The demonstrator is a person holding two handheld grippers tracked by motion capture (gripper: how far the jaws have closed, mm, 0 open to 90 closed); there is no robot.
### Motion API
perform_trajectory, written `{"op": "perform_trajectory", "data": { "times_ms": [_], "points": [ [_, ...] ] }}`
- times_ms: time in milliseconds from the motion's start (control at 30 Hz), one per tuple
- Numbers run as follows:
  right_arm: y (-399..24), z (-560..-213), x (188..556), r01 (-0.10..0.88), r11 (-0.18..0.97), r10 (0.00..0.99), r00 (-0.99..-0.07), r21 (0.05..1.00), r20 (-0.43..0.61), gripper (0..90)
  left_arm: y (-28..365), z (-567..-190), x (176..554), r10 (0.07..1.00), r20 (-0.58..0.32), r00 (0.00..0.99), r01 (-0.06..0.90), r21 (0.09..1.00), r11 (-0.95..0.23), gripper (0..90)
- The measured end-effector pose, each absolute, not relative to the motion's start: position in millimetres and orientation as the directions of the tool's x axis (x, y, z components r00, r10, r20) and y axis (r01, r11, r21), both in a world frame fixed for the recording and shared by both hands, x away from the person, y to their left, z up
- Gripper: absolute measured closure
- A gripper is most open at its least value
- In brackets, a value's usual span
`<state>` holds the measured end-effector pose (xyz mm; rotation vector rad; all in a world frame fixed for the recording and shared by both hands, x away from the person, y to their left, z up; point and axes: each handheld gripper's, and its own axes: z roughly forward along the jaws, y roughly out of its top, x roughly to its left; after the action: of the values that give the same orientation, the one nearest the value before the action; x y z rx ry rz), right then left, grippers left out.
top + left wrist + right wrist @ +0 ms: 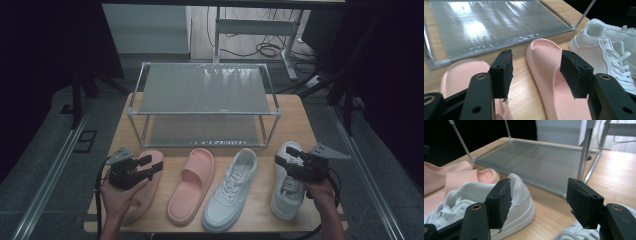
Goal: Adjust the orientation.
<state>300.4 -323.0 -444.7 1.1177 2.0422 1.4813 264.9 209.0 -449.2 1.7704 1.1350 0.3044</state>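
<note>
At the left end of the row, the left gripper hovers with its jaws spread and nothing between them, just above the outer pink slide, which lies on the table in front of the wire shoe rack. That slide looks light and rubbery; I would expect it to flex, so the thick strap or the side edge seems the surest place to pinch. Its mate, the second pink slide, lies just beside it. Next comes a white sneaker, stiffer and a bit heavier by the look of it, best taken at the heel collar. At the right end, the right gripper hangs released over the other white sneaker, near its heel opening.
</note>
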Motion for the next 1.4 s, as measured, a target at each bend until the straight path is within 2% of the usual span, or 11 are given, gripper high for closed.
{"op": "perform_trajectory", "data": {
  "times_ms": [300,400,533,667,1000,1400],
  "points": [
    [-334,-450,300,0.385,0.119,0.799,-0.584,0.915,0.141,39.7,196,-454,265,0.794,-0.253,0.553,0.551,0.825,-0.122,48.3],
    [-331,-448,297,0.371,0.134,0.801,-0.587,0.919,0.120,39.6,186,-454,261,0.788,-0.222,0.575,0.537,0.829,-0.157,61.2],
    [-331,-448,291,0.377,0.098,0.810,-0.568,0.921,0.147,40.7,180,-451,258,0.791,-0.188,0.582,0.521,0.834,-0.185,77.2],
    [-332,-447,291,0.375,0.097,0.808,-0.571,0.922,0.147,41.0,180,-451,260,0.804,-0.166,0.571,0.516,0.834,-0.194,86.8],
    [-321,-453,292,0.384,0.161,0.805,-0.584,0.909,0.105,41.1,192,-455,247,0.828,-0.161,0.537,0.538,0.821,-0.190,90.0],
    [-326,-453,292,0.402,0.136,0.830,-0.545,0.905,0.117,41.7,201,-478,217,0.830,-0.176,0.529,0.588,0.781,-0.210,90.0]
  ]
}}
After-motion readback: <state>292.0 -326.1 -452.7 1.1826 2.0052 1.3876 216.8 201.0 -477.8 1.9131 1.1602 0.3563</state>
